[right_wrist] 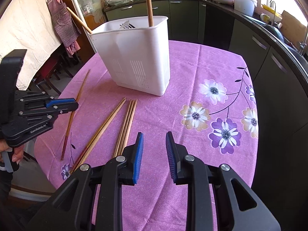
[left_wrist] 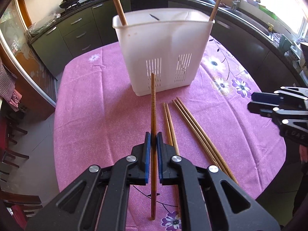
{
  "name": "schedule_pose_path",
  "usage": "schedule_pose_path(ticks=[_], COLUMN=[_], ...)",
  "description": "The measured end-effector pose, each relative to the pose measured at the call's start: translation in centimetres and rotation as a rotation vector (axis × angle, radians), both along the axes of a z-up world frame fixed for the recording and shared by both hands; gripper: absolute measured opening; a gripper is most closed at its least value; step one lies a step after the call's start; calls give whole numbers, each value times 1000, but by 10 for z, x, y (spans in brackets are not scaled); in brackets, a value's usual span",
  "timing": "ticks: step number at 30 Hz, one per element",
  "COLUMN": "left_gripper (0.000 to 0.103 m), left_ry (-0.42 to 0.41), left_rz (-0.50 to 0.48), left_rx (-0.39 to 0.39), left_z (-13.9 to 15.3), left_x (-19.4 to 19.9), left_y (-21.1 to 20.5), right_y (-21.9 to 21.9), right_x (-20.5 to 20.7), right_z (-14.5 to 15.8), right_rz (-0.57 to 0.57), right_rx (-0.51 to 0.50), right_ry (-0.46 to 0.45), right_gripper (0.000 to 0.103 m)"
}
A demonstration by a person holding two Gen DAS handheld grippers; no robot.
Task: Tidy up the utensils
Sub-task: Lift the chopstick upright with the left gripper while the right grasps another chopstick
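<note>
1. A dark wooden chopstick [left_wrist: 153,115] sits pinched between the blue pads of the left claw [left_wrist: 153,140], running lengthwise along the fingers with its far tip pointing toward the white holder. Whether it touches the cloth I cannot tell.
2. The left claw is narrowed right down on that chopstick, both pads pressed against its sides.
3. Just beside it on the cloth lie a pair of lighter chopsticks [left_wrist: 170,127], side by side, and next to them a bundle of three longer chopsticks [left_wrist: 194,132], fanning slightly away to the right.
4. Beyond all of these stands the white utensil holder [left_wrist: 163,53], upright, slotted near its base, with a divider down the middle.
5. Two wooden sticks already lean out of the holder, one at its left corner [left_wrist: 117,2] and one at its right corner [left_wrist: 217,5].
6. The right claw [right_wrist: 154,156] hangs above the flowered part of the cloth, its blue pads spread wide with nothing between them.
7. Everything rests on a surface covered by a pink floral tablecloth [right_wrist: 202,61].
8. Dark kitchen cabinets [left_wrist: 77,27] ring the room behind.
</note>
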State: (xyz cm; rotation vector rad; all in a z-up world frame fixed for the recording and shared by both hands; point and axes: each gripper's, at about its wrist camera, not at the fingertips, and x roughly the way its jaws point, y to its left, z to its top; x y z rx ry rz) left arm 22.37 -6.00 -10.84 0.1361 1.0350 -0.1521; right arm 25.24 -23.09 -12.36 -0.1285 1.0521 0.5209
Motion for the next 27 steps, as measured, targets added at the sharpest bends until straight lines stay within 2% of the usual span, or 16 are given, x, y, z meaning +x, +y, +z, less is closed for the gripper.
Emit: schedule_pose_path(ticks=[6, 9, 17, 27], left_gripper=[6, 6, 6, 6], left_ry=[-125, -165, -174, -174], left_rz=[8, 10, 1, -1], left_rx=[-43, -48, -71, -89], left_z=[32, 38, 37, 35], left_x=[-27, -37, -46, -48], left_y=[17, 22, 33, 37], right_y=[36, 52, 77, 97], right_x=[19, 30, 47, 41], right_z=[-30, -48, -69, -73], right_rz=[51, 61, 53, 81], right_rx=[-40, -72, -158, -225], right_ry=[96, 136, 159, 151], right_gripper=[24, 24, 21, 18])
